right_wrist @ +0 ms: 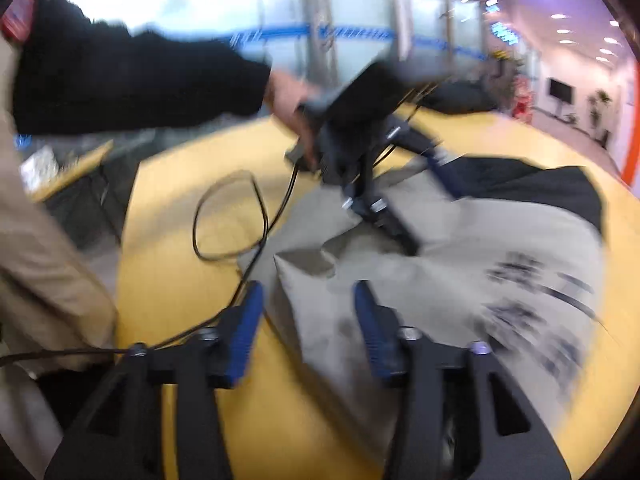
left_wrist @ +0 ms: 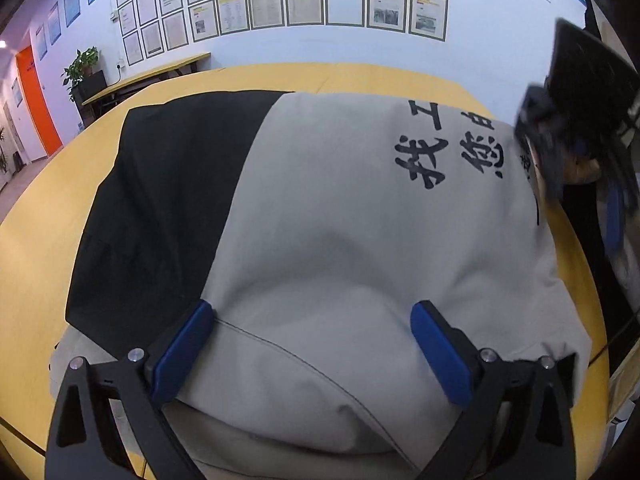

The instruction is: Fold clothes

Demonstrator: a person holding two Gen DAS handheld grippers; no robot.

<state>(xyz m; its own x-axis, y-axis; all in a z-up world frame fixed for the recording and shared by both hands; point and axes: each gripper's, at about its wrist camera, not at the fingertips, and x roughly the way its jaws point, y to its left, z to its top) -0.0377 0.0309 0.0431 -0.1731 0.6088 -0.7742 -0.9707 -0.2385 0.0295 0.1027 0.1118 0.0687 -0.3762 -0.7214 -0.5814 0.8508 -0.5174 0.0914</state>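
Note:
A grey shirt [left_wrist: 340,208] with black printed characters lies partly folded over a black garment [left_wrist: 168,200] on the yellow table [left_wrist: 36,264]. My left gripper [left_wrist: 312,336] is low over the shirt's near fold, open wide, with grey cloth bulging between its blue pads [left_wrist: 184,344]. The right gripper [left_wrist: 536,152] shows blurred at the shirt's right edge. In the right wrist view my right gripper [right_wrist: 308,320] stands open over a corner of the grey shirt [right_wrist: 440,280], its pads apart from the cloth. The left gripper [right_wrist: 424,204] is seen beyond, held by a hand [right_wrist: 288,100].
A black cable [right_wrist: 228,220] loops across the table [right_wrist: 180,280] left of the shirt. A person in a black sleeve [right_wrist: 140,80] and beige clothing [right_wrist: 48,272] stands at the table's edge. A side bench [left_wrist: 148,74] and potted plant [left_wrist: 82,66] stand by the far wall.

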